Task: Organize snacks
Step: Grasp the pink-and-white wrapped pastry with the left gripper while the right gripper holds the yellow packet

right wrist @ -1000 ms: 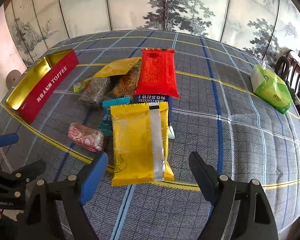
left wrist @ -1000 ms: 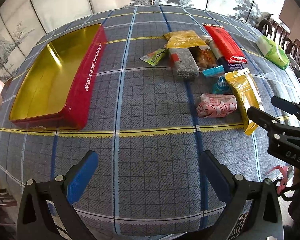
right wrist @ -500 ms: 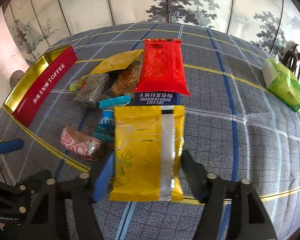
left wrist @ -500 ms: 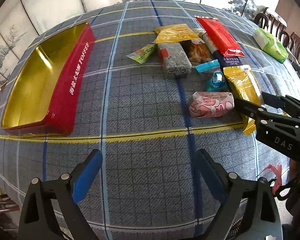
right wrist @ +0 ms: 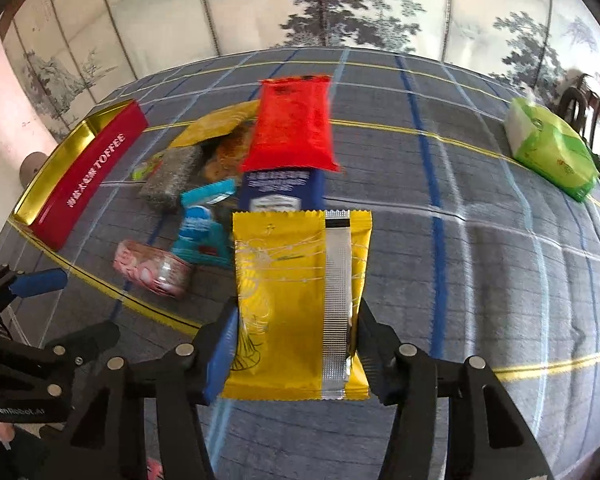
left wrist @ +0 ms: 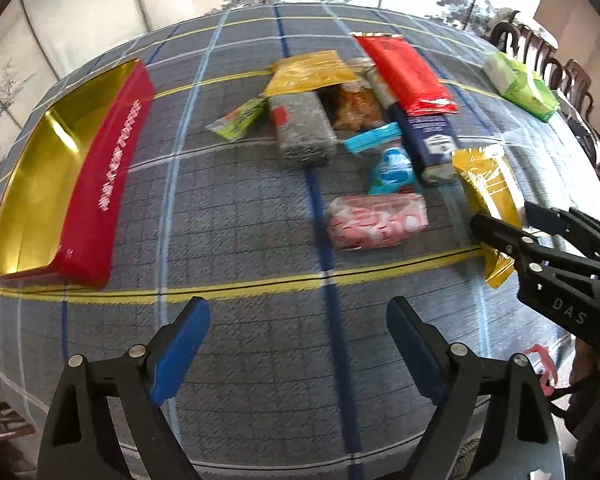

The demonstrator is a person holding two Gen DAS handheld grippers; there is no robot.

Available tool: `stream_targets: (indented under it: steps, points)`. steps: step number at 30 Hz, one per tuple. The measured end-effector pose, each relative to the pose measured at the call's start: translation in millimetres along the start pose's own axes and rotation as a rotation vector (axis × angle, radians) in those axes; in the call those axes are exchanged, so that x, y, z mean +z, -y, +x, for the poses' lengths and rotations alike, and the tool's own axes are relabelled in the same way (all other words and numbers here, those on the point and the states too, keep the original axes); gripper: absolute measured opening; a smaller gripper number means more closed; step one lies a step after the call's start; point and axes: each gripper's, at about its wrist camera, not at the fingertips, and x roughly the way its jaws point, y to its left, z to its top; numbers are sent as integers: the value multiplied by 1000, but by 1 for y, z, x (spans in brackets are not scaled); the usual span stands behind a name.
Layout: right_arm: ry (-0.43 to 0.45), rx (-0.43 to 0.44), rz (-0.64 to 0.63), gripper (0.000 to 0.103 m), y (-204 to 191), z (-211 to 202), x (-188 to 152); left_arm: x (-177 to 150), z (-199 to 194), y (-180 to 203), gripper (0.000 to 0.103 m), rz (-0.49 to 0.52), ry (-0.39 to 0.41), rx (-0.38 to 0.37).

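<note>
My right gripper closing on the yellow packet, lower centre of frame, pads at its sides. Left gripper narrowing, nothing between. Toffee tin at left.

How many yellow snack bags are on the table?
2. One yellow bag lies nearest, between the right gripper fingers as they close. The other yellow bag lies at the pile's far end, beside the red packet.
</note>
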Motion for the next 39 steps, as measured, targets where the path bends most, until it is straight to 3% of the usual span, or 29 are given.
stream_targets:
  steps: [18, 29, 33, 39]
  points:
    - [19, 18, 60, 55, 23, -3, -10, 40, 11, 25, 86, 3, 26, -42]
    - [28, 24, 63, 55, 24, -5, -11, 44, 26, 21, 71, -10, -11, -63]
    - [27, 21, 63, 55, 24, -5, -11, 41, 27, 22, 50, 4, -8, -74]
    - [26, 17, 64, 55, 23, -5, -11, 38, 25, 17, 46, -6, 3, -98]
